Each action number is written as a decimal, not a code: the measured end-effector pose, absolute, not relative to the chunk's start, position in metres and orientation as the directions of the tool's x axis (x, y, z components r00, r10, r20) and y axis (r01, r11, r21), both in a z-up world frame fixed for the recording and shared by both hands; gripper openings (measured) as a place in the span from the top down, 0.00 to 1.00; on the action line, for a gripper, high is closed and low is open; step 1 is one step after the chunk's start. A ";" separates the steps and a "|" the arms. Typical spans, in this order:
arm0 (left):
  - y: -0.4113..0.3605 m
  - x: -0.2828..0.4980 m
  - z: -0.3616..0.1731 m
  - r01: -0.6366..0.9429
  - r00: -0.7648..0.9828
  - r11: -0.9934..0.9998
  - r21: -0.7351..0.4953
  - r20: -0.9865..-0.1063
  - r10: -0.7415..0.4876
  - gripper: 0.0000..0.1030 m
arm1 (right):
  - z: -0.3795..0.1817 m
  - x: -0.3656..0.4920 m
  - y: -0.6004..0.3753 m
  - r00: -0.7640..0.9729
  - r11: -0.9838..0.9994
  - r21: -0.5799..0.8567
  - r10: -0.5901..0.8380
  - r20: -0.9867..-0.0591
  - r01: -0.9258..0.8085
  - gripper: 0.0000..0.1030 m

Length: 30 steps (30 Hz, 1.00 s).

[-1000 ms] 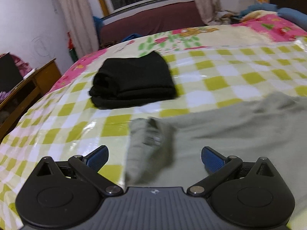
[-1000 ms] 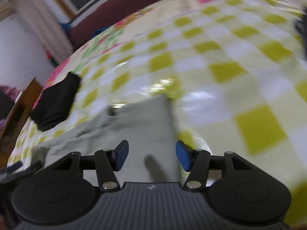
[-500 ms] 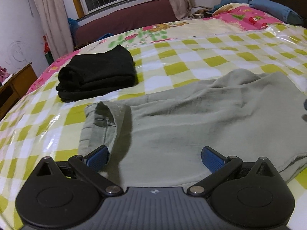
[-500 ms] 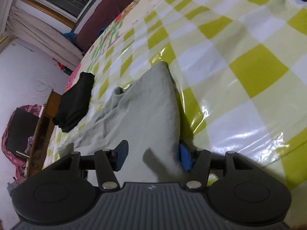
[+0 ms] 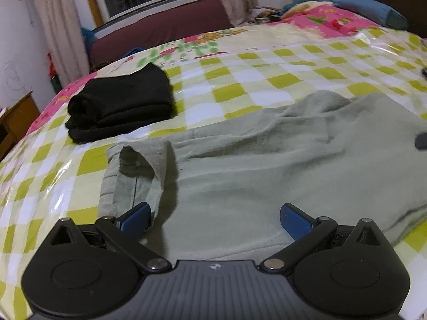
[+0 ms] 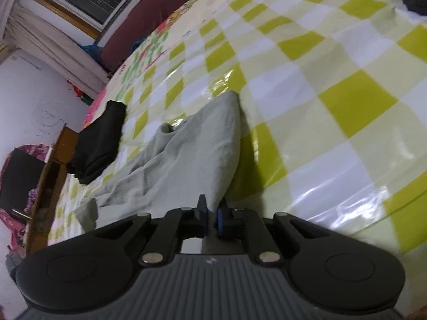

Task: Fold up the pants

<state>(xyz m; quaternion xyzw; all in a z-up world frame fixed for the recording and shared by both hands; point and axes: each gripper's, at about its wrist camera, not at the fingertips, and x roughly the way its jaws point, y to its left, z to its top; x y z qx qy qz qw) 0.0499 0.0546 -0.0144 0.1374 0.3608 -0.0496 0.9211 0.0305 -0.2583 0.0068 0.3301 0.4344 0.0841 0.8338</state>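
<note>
one grey pants (image 5: 280,165), one black folded garment (image 5: 120,106)

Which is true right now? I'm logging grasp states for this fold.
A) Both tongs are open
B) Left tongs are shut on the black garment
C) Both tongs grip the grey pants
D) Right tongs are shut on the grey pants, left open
D: the right tongs pinch the grey pants edge, while the left tongs gape wide over the cloth.
</note>
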 end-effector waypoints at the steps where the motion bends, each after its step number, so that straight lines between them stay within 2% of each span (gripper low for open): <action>1: 0.051 0.048 -0.014 0.200 0.739 0.952 0.230 -0.674 0.008 0.00 | 0.010 0.029 -0.263 0.616 0.773 0.617 0.418 -0.668 0.145 0.94; 8: 0.041 0.039 0.007 0.159 0.801 0.944 0.289 -0.597 0.048 0.00 | 0.019 0.019 -0.296 0.632 0.799 0.580 0.370 -0.681 0.158 0.93; 10: 0.049 0.043 0.010 0.124 0.790 0.955 0.270 -0.609 0.070 0.00 | 0.015 0.019 -0.299 0.628 0.786 0.597 0.385 -0.676 0.160 0.87; 12: 0.059 0.046 0.006 0.081 0.749 0.963 0.256 -0.653 0.111 0.00 | 0.009 0.020 -0.303 0.627 0.769 0.617 0.399 -0.670 0.170 0.85; 14: 0.070 0.045 0.002 0.046 0.718 0.963 0.267 -0.679 0.154 0.00 | 0.001 0.021 -0.308 0.626 0.738 0.650 0.424 -0.655 0.180 0.78; 19: 0.083 0.032 0.020 -0.032 0.745 0.969 0.245 -0.641 0.186 0.00 | -0.012 0.021 -0.311 0.632 0.694 0.699 0.467 -0.618 0.171 0.71; 23: 0.063 0.038 0.032 0.006 0.796 0.967 0.255 -0.586 0.150 0.00 | -0.018 0.025 -0.309 0.633 0.638 0.755 0.523 -0.572 0.155 0.65; 26: 0.039 0.060 0.027 0.070 0.818 0.949 0.307 -0.562 0.121 0.00 | -0.017 0.027 -0.303 0.626 0.654 0.742 0.519 -0.582 0.148 0.71; 28: 0.027 0.075 0.017 0.067 0.824 0.934 0.350 -0.548 0.146 0.00 | -0.018 0.028 -0.301 0.618 0.666 0.727 0.504 -0.603 0.167 0.84; 30: 0.021 0.086 0.006 0.049 0.821 0.923 0.382 -0.541 0.180 0.00 | -0.019 0.028 -0.302 0.620 0.655 0.734 0.504 -0.601 0.179 0.84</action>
